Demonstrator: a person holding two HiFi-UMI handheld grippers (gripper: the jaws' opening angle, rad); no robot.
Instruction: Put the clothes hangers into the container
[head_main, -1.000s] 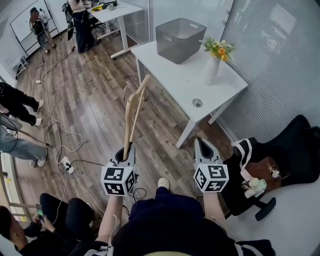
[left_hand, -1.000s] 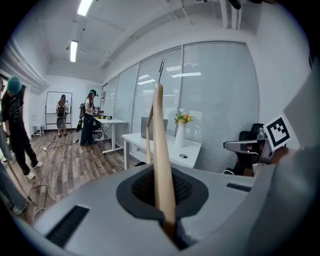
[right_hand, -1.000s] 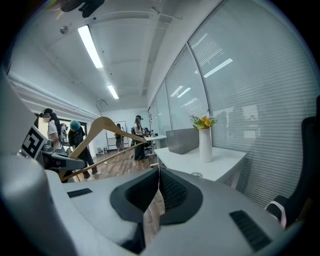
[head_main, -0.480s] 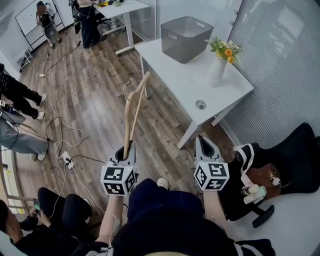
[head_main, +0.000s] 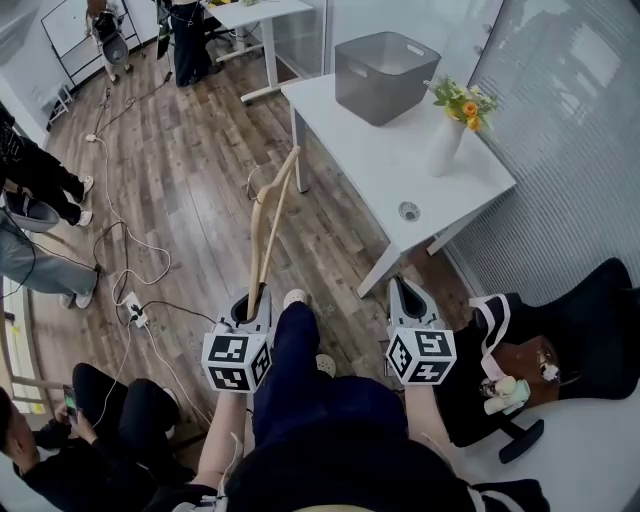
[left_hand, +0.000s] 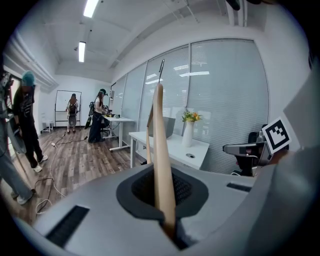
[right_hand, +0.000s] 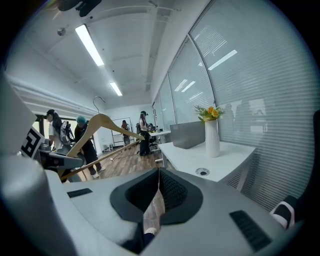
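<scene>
A wooden clothes hanger (head_main: 267, 220) sticks up and forward from my left gripper (head_main: 250, 303), which is shut on one of its ends. In the left gripper view the hanger (left_hand: 159, 125) rises straight out of the closed jaws, its metal hook at the top. My right gripper (head_main: 407, 297) is level with the left one over the floor, shut and holding nothing (right_hand: 159, 172). The grey container (head_main: 388, 62) stands at the far end of the white table (head_main: 400, 170), well ahead of both grippers.
A white vase with flowers (head_main: 447, 140) stands on the table's right side. A black chair with a bag (head_main: 545, 340) is at my right. Cables and a power strip (head_main: 135, 310) lie on the wooden floor at left, where people stand and crouch (head_main: 40, 190).
The person has stepped forward, with one leg now out between the grippers. The table and container have shifted right in the view. Both grippers keep their pose and the hanger stays gripped.
</scene>
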